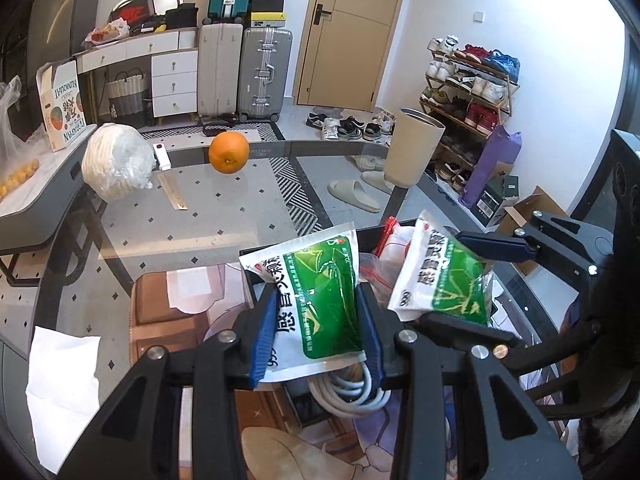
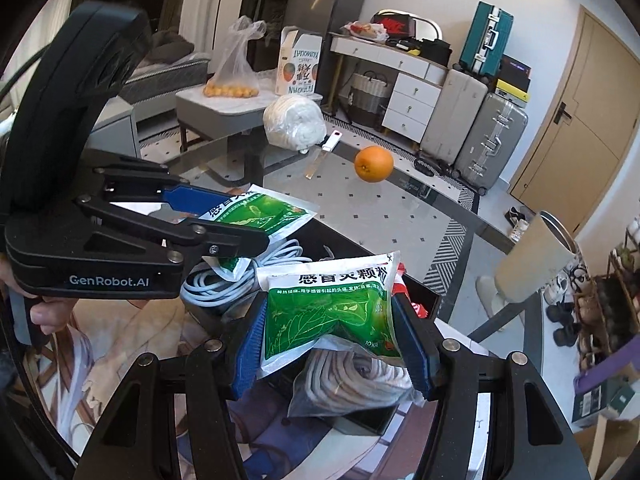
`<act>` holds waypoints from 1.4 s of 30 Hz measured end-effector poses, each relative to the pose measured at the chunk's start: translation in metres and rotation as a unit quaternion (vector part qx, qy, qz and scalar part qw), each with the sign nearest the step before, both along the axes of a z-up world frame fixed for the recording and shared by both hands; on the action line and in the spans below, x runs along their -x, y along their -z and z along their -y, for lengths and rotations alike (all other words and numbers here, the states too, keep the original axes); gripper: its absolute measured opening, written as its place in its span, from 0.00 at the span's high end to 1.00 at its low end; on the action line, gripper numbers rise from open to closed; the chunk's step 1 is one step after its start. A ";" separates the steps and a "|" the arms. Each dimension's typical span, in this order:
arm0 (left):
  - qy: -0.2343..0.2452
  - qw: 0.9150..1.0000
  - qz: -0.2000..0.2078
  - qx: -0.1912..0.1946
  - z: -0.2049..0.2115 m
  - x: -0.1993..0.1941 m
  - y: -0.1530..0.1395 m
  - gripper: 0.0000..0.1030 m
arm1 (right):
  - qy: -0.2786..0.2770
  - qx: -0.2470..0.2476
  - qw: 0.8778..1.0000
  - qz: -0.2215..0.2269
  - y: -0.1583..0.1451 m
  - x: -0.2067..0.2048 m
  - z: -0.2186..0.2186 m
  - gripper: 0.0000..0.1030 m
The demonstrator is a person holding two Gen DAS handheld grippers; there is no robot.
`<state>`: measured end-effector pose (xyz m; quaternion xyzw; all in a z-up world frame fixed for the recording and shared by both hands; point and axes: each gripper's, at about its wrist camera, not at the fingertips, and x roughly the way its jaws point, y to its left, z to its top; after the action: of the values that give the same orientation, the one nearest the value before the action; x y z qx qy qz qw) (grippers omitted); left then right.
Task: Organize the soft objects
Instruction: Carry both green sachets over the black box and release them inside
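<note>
Holding a green medicine pouch (image 1: 320,304) above the black box (image 1: 250,280), the left gripper (image 1: 318,336) has its jaws closed on the sides. The right gripper (image 2: 336,344) pinches a second pouch (image 2: 332,312) likewise. Both look light, soft and slippery, so a grip across the middle seems safest.

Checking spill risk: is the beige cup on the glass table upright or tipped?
Upright. The beige cup stands on its base on the glass table, open rim up; its lean is likely fisheye distortion.
</note>
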<state>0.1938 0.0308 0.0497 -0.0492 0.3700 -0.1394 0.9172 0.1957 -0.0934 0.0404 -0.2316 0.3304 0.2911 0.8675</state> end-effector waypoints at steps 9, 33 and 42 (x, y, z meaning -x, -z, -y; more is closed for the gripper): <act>0.007 1.000 -0.007 0.004 0.007 -0.010 0.004 0.64 | -0.029 0.021 0.999 -0.010 0.013 -0.015 -0.014 0.41; 0.014 1.000 -0.015 0.014 0.008 -0.016 0.010 0.63 | -0.034 -0.001 0.999 -0.008 0.003 -0.012 0.007 0.22; 0.010 1.000 -0.010 0.014 0.005 -0.013 0.007 0.63 | -0.045 -0.003 0.999 -0.006 0.008 -0.015 0.000 0.21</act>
<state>0.2065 0.0256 0.0425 -0.0599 0.3779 -0.1537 0.9111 0.2109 -0.0931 0.0319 -0.2417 0.3234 0.3325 0.8523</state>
